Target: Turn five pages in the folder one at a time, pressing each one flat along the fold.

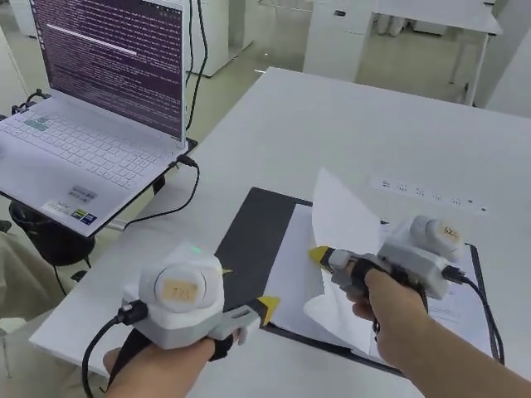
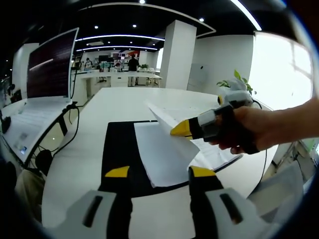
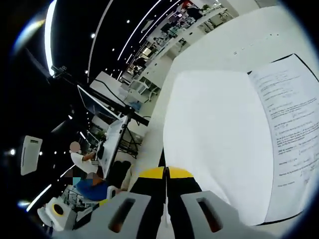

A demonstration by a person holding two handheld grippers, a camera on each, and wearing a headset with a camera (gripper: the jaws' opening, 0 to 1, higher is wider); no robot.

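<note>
Because the lifted page [image 1: 344, 220] is one thin sheet, light and limp, it should bow and crease easily, so a pinch at its free edge suits it. The right gripper [image 1: 319, 253] has that hold: its yellow-tipped fingers [image 3: 152, 174] are closed together on the edge, with the sheet tilted above the open black folder [image 1: 253, 240], which lies flat on the smooth white tabletop [image 1: 332, 124]. The left gripper [image 1: 247, 290] hovers by the folder's near-left corner, fingers spread wide, holding nothing. The folder looks matte and stiff; printed sheets [image 3: 291, 124] beneath lie flat.
</note>
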